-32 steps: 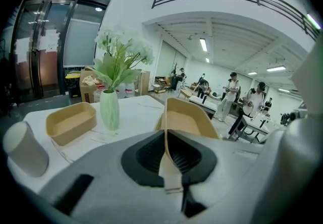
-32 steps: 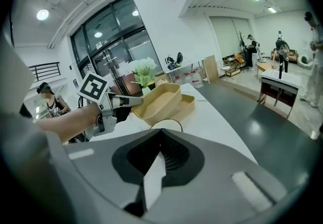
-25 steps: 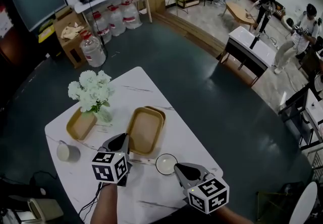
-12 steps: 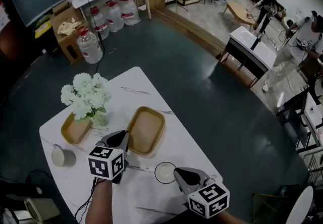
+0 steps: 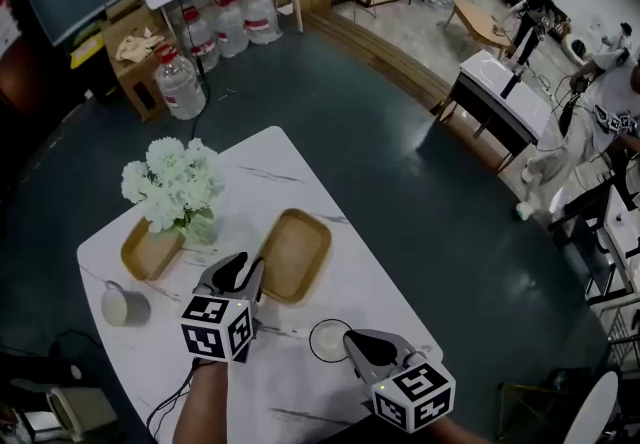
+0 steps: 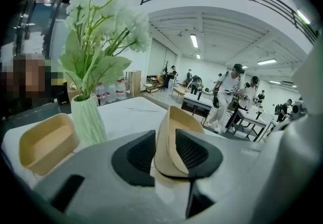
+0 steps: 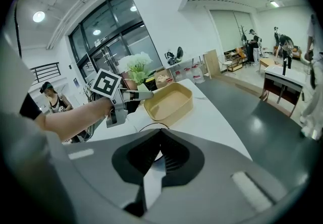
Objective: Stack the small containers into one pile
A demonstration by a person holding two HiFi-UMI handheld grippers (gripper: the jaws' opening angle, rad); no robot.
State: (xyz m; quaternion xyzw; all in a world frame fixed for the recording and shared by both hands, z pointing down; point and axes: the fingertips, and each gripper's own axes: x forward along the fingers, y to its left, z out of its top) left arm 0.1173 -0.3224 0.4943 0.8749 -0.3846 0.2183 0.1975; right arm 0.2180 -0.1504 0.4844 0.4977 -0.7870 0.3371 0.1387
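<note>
Containers here are shallow trays. The nearer tan tray [image 5: 298,252] lies flat on the white marble surface [image 5: 255,167], its long axis running from 7 to 1 o'clock in the head view. A doubled edge in the left gripper view hints that another tray may be nested inside it, though that is not certain. At its 8 o'clock rim stands the left gripper [image 5: 250,267]. Its jaws have just been opening and are now wide, with the tray's wall between them and the pads off it, so the tray looks released. The second tan tray [image 5: 148,252] sits well apart, at 9 o'clock from the first, with the pale green vase [image 5: 200,229] of white flowers between the two. The coming move probably turns on this: the lone tray lies at 10 o'clock from the left jaws, past the vase, and the left hand is much the nearer. The right gripper [image 5: 350,337] waits at 5 o'clock from the nearer tray with its jaws drawn together, tips at the 3 o'clock rim of a white bowl [image 5: 327,342]. Whether they pinch that rim I cannot tell. A mug [image 5: 120,304] stands at 7 o'clock from the second tray.
</note>
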